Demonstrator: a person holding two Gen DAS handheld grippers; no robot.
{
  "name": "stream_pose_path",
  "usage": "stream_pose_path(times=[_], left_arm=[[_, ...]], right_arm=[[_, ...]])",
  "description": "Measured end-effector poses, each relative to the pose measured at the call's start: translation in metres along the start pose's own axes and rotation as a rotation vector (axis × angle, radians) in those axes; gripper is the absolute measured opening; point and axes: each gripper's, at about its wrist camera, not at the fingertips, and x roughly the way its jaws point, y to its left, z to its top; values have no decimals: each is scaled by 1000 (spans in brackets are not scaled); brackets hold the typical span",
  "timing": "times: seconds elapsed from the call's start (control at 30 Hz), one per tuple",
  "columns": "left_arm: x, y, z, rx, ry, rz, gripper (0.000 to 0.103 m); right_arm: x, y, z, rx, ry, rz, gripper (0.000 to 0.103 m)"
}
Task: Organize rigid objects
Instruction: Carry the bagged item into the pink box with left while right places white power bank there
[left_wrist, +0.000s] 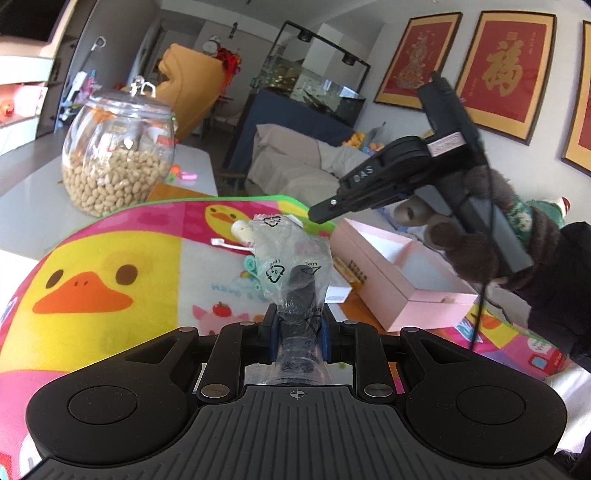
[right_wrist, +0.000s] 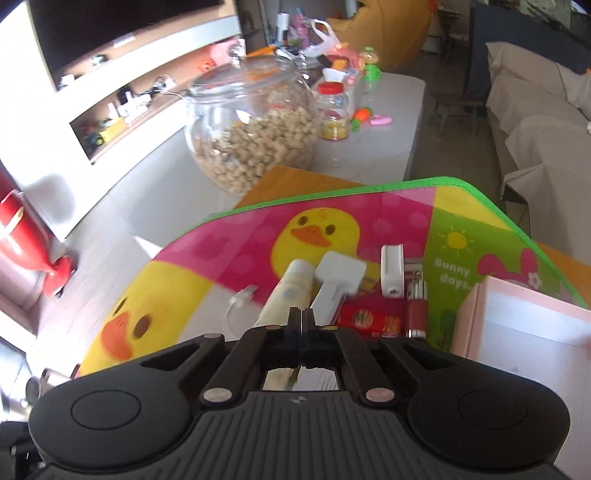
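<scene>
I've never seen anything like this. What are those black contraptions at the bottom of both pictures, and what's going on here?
There is no robot. A person holds a two-finger gripper in each hand, and a camera on each looks along its fingers. That gives one picture from the left gripper and one from the right gripper. The left one pinches a clear plastic bag with something dark inside. The right one is shut and empty; in the left picture you see it held by a gloved hand. On the duck mat lie a cream tube, a white charger and a pink box. A jar of peanuts stands behind.

Left tongs (left_wrist: 297, 325) clamped narrowly; right tongs (right_wrist: 301, 317) fully closed, angled downward, gloved hand (left_wrist: 480, 236) gripping
</scene>
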Motion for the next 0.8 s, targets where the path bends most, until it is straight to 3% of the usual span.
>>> stream_pose_path(times=[0.1,0.23,0.37,0.5,0.57,0.67,0.8], left_arm=[[1,-8,0,-2,22,53,24],[-6,-15,0,12,30,87,24],[-13,-18,-4,25,36,95,24],[-20,-12,-6,5,44,107,24],[-24,-11,-6,3,41,114,24],[-26,-14,-6,16,46,107,24],[-24,-37,-11,74,86,23,24]], right_arm=[[-10,0,-5,21,-38,-49,7],[16,-15,3,168,-34,-38,35],[70,-21,13,248,23,-67,35],[93,-21,12,269,83,-50,20],[71,-17,5,250,58,-19,20],[6,-7,-17,188,-20,40,20],[-92,-3,-70,107,-129,49,20]])
